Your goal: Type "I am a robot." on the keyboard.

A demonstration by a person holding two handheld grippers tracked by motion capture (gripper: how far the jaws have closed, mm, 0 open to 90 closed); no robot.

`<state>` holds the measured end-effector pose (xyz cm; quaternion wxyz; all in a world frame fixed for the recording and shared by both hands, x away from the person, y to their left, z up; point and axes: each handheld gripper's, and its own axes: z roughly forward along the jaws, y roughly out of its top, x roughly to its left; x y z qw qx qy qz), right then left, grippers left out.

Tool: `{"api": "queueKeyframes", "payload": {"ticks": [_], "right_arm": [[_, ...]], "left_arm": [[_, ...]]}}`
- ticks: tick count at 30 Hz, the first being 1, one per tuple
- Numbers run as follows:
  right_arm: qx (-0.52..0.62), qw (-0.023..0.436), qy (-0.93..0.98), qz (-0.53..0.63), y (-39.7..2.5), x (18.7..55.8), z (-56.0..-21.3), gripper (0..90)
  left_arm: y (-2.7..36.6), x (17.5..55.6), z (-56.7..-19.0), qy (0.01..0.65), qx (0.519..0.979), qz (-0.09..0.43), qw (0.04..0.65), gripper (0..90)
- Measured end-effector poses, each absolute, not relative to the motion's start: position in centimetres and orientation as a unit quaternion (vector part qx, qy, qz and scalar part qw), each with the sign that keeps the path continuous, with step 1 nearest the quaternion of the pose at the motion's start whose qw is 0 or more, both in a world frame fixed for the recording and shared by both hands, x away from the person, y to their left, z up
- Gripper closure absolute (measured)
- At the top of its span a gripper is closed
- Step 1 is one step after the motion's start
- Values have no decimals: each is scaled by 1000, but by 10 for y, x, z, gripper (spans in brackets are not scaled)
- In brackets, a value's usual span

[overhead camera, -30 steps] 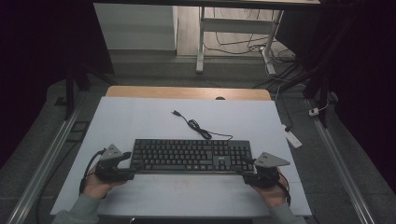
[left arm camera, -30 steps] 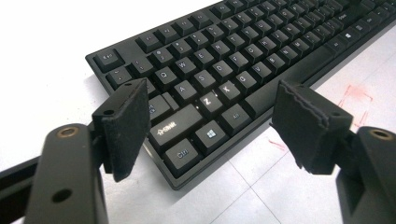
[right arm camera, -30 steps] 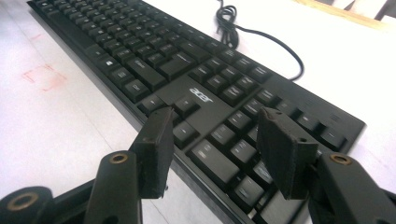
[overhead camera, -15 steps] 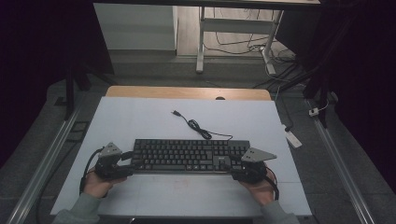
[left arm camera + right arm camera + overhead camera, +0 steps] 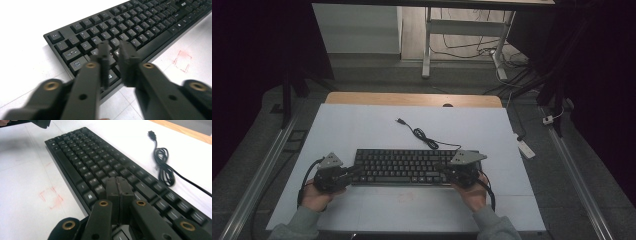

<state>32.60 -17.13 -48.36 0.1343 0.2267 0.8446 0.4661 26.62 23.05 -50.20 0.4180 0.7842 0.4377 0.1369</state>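
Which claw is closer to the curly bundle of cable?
The right claw, over the keyboard's right part, just below the coiled cable. The left claw is at the keyboard's far left end.

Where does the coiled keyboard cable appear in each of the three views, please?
High view: the cable lies on the table just behind the keyboard, centre.
Left gripper view: not in it.
Right gripper view: the cable lies upper right, beyond the keyboard.
Shared landmark: the keyboard.
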Motion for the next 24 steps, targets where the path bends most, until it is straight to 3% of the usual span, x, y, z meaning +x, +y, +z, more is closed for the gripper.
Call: {"api": "queueKeyframes", "payload": {"ticks": [4,24], "right_arm": [[227,130,845,466,-160,330,-484,895],[214,103,862,449,-109,346,-490,893]], "left_arm": [[232,266,-502,437,784,139,418,889],[229,272,-508,442,794,133,395,890]]}}
